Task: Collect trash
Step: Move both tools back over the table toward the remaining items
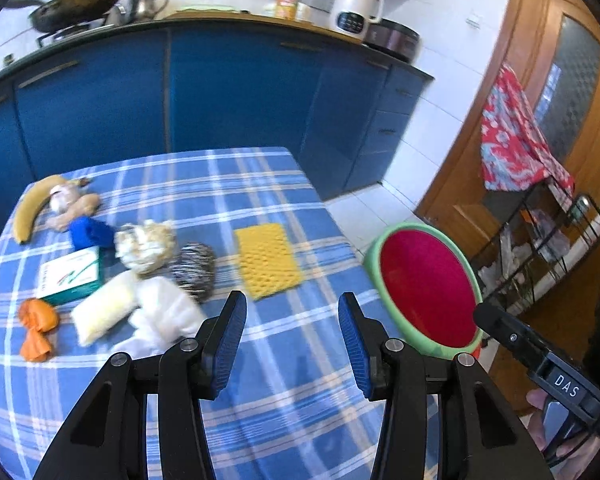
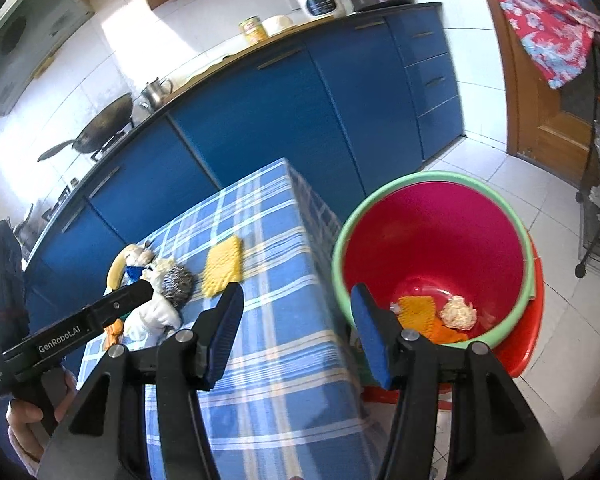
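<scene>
Trash lies on the blue checked tablecloth (image 1: 284, 360): a banana (image 1: 30, 204), a blue lump (image 1: 90, 232), a green-white box (image 1: 70, 276), an orange scrap (image 1: 38, 328), white wrappers (image 1: 160, 312), a steel scourer (image 1: 194, 266) and a yellow sponge cloth (image 1: 268, 260). My left gripper (image 1: 292, 340) is open and empty above the cloth, near the sponge cloth. My right gripper (image 2: 296, 332) is open and empty at the table's right edge, beside the red bin (image 2: 432, 240) with a green rim. The bin holds orange scraps (image 2: 418, 310) and a crumpled wad (image 2: 458, 312).
Blue kitchen cabinets (image 1: 220, 88) stand behind the table, with a wok (image 1: 76, 4), a kettle (image 1: 354, 4) and a cooker on the counter. A wire rack (image 1: 540, 240) with a red cloth stands by the wooden door at right. The bin stands on white floor tiles.
</scene>
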{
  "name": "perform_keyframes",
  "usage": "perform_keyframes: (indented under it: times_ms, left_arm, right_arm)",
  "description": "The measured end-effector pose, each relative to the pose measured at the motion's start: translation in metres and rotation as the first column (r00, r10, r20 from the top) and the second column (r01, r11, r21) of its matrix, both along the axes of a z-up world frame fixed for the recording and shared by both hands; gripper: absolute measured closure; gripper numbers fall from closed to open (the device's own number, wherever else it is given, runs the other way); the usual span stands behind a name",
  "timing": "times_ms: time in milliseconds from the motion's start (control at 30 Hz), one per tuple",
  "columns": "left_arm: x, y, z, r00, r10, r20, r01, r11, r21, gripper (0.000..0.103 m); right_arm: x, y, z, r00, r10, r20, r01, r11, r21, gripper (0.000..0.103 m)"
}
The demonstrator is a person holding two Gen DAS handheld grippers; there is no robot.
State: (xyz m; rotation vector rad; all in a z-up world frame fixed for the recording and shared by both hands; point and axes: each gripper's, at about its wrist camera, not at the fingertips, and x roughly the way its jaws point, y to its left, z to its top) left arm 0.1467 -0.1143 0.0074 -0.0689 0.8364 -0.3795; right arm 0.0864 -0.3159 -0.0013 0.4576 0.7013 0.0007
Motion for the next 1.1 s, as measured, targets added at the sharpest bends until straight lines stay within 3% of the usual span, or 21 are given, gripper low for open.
perform_keyframes:
  times_ms: [400,667,1100]
  left_arm:
    - [0.000,0.082,0.012,0.989,0.142,0.034,-0.141,0.990,-0.015,0.054]
    - [0.008,0.139,0.013,0.970,0.238,0.040,-0.239,0.971,0.019,0.054]
    - [0.033,0.204,-0.040,0.928,0.363,-0.086,-0.359,0.931,0.060,0.054]
  right_arm:
    - [0.027,0.056,0.007,0.995,0.097,-0.024,-0.098,0.994,-0.040,0.045]
    - [0.047,0.094,0.008,0.988,0.149,-0.038,-0.151,0.987,-0.061,0.045]
    - [0.086,0.145,-0.011,0.967,0.238,-0.087,-0.245,0.966,-0.077,0.045]
